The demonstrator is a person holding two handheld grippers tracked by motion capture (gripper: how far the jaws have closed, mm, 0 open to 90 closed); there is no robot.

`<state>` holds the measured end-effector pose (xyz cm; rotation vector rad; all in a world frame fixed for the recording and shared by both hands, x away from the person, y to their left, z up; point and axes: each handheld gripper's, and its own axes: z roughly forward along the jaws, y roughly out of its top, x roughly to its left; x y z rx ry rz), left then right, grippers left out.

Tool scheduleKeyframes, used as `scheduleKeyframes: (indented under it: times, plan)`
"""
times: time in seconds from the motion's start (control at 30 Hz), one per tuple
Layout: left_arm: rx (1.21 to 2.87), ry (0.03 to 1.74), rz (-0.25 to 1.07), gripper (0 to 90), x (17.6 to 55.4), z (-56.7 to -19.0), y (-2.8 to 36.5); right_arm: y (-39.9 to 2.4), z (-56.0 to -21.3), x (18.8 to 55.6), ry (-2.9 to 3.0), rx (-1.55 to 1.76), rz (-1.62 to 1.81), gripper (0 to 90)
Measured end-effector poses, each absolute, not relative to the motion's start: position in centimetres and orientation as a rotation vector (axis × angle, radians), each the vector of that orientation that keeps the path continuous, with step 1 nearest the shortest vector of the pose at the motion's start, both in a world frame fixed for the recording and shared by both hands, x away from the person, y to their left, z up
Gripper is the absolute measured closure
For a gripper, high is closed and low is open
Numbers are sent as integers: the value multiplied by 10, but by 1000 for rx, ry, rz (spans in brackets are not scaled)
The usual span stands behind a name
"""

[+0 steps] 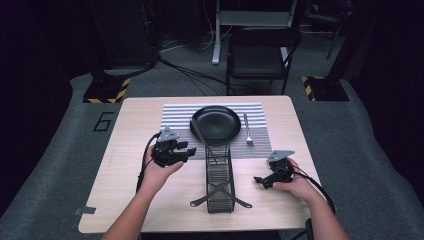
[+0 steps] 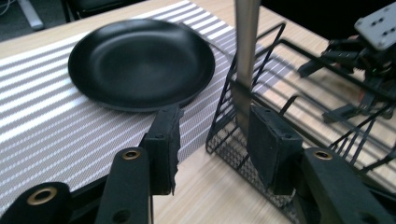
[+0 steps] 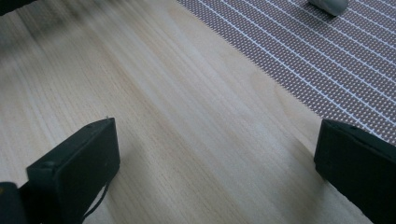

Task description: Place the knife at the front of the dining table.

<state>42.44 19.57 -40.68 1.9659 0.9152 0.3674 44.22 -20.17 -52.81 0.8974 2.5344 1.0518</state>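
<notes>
Working left to right: left gripper (image 1: pixel 187 150) hovers over the table (image 1: pixel 125 165) at 9 o'clock from the wire basket (image 1: pixel 219 175). In the left gripper view its fingers (image 2: pixel 163 144) stand apart, with a gap showing between them. A steel utensil handle (image 2: pixel 246 46) rises past the right pad from the basket's near end; whether that pad touches it I cannot tell. Not a firm pinch as seen.

Plate (image 1: pixel 216 123) sits on the striped mat (image 1: pixel 175 115) at 12 o'clock from the basket, with what may be a knife (image 1: pixel 197 131) leaning on its left rim. Fork (image 1: pixel 247 131) lies on the mat at 3 o'clock from the plate.

Right gripper (image 1: pixel 261 181) rests at 3 o'clock from the basket, fingers (image 3: pixel 74 168) spread wide, nothing between, bare wood below.

Risks, judged:
- One-sided contact could tip the handle, or it could slip free.
- Handle may snag the basket wire and drag the unheld basket.
- A swing toward 12 o'clock may knock the plate.
</notes>
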Motion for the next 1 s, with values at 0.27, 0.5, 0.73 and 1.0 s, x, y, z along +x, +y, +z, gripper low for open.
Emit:
scheduleKeyframes:
  times: [0.27,0.5,0.73,1.0]
  plan:
    - [1967,883,350,568,433,-398,184,-202,-528,442,2534,898,1052,0]
    - [1950,875,307,602,441,-402,175,-202,-528,442,2535,897,1052,0]
    - [1930,834,302,696,447,-404,165,-202,-528,442,2534,897,1052,0]
    - [1938,823,341,770,447,-404,161,-202,-528,442,2534,897,1052,0]
